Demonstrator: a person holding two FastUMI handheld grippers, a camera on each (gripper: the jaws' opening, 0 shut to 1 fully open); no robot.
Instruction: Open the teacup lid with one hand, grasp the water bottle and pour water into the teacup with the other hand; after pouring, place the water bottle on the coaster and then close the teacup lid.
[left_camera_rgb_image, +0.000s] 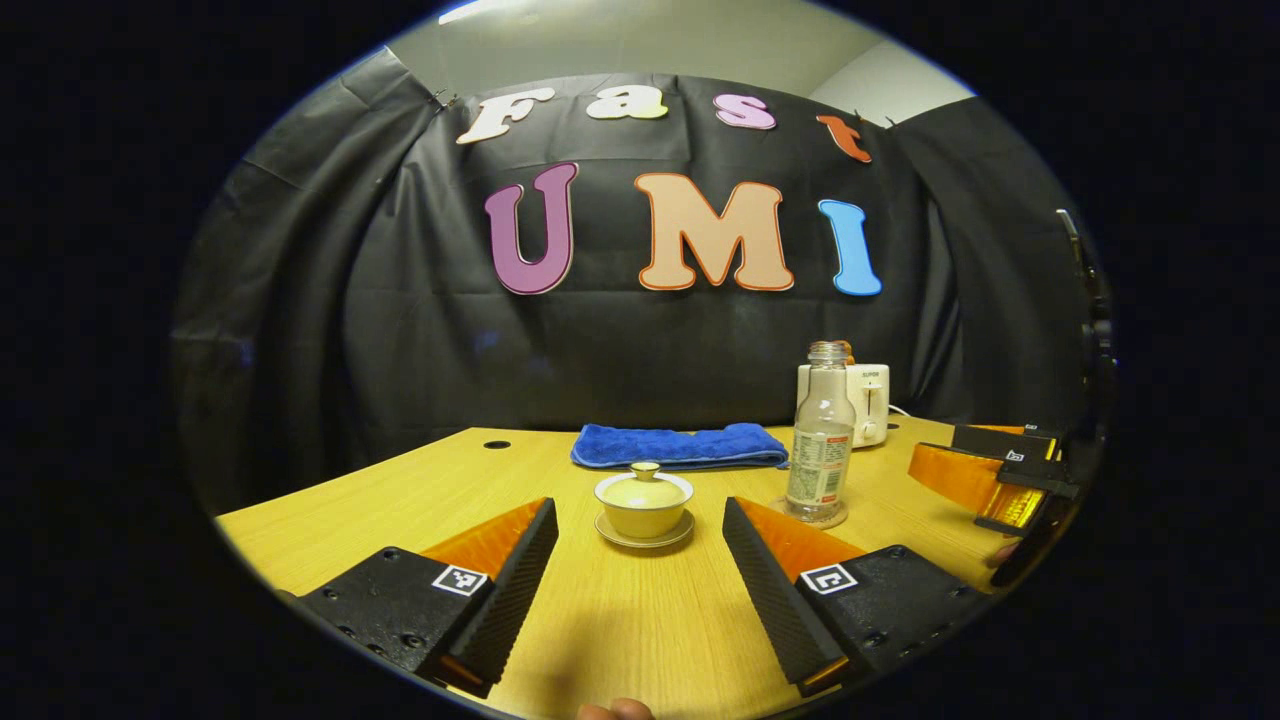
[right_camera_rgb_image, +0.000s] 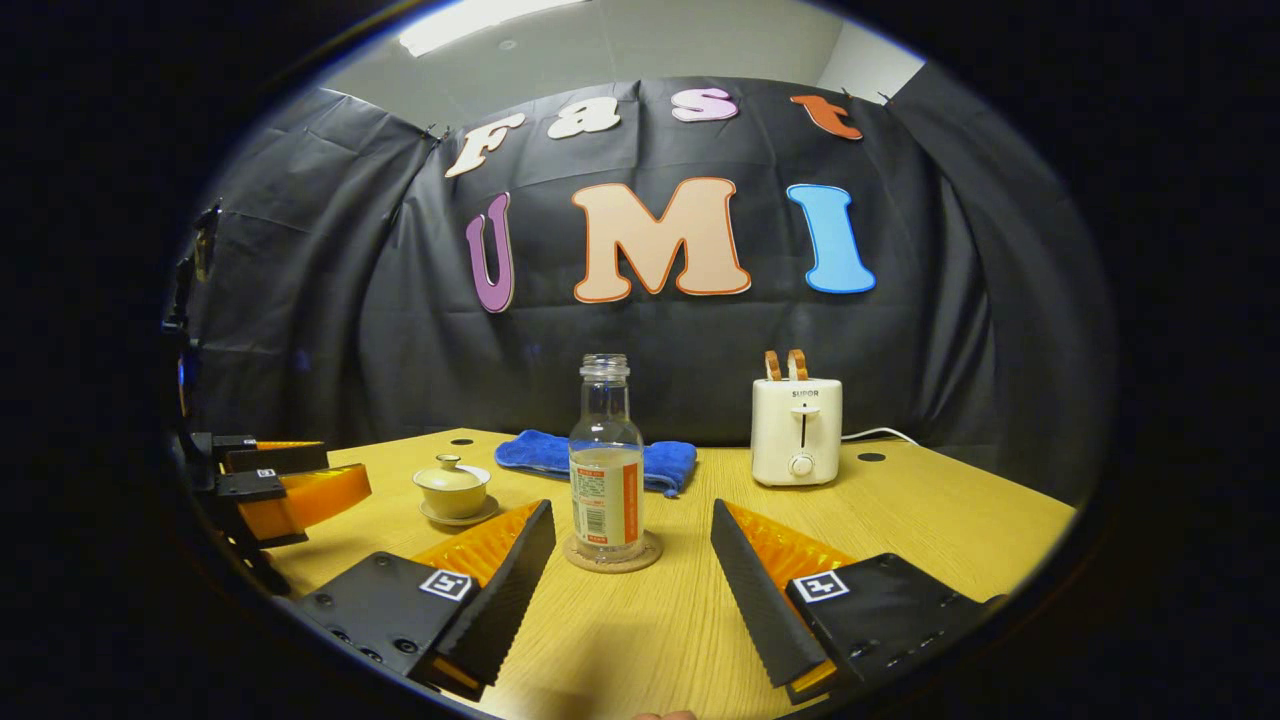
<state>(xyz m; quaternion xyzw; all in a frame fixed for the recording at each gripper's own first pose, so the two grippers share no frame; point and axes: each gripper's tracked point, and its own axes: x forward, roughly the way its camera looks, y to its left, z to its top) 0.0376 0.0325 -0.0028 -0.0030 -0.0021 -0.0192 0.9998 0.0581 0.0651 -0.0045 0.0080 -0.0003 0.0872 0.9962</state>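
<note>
On the light wooden table (left_camera_rgb_image: 420, 490), the lidded cream ceramic teacup (left_camera_rgb_image: 643, 505) is sitting on its saucer, just ahead of the left gripper (left_camera_rgb_image: 640, 575), whose 2 fingers are spreading wide and holding nothing. The uncapped clear plastic water bottle (right_camera_rgb_image: 606, 470) is standing upright on the round cork coaster (right_camera_rgb_image: 612, 555), ahead of the right gripper (right_camera_rgb_image: 633, 578), likewise gaping wide. A folded blue towel (left_camera_rgb_image: 680, 446) and a white toaster (right_camera_rgb_image: 796, 430) are lying behind.

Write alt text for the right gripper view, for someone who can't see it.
An uncapped water bottle stands on a round coaster on a wooden table, straight ahead of the open right gripper. A lidded teacup sits to its left beside the left gripper; a blue towel and toaster stand behind.
</note>
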